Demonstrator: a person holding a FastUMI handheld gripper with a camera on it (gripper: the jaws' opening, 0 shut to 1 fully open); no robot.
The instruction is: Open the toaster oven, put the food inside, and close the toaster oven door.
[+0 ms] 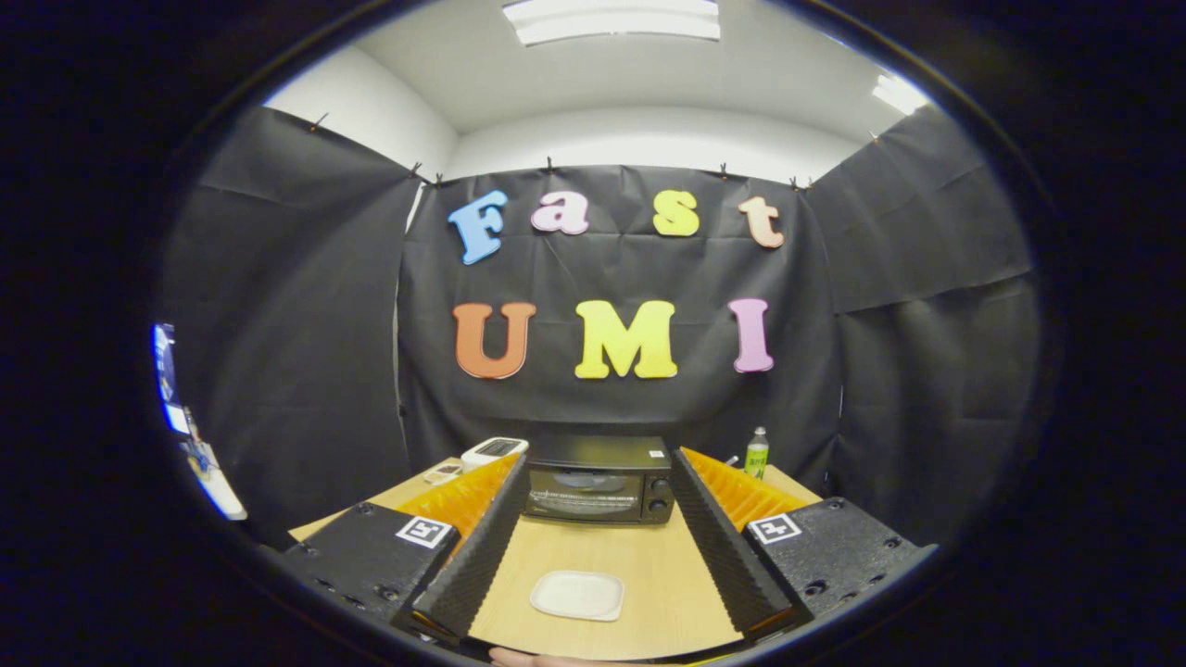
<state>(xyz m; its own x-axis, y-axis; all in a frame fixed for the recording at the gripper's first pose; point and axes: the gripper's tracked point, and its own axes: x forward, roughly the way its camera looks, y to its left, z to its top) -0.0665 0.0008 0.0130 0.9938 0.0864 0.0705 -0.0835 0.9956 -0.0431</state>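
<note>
**Oven door closed, plate bare, fingers spread wide**

Toaster oven [600, 480] sits at the far end of the worktop [639, 565], backed against the booth cloth, front facing the gripper [598, 547]. Door is up and closed; something pale and rounded shows dimly through the glass, can't tell if it's food or a reflection. Knobs are on the oven's right side.

White plate [577, 594] lies flat on the worktop between the fingers, near their base and well short of the oven. I see no food on it.

Fingers are released, spread wide, gripping nothing. They frame the oven from a distance, so the gripper is held back and centred on the door, squared up with plate and oven on one line.

Stage is ambiguous: closed door plus bare plate fits either food already inside and door shut again, or food not in shot and door yet to be opened. Can't settle it from here.

Off to the side: a white device [494, 450] left of the oven, a green-labelled bottle [757, 453] to its right. Both clear of the door's swing path, by my read.
</note>
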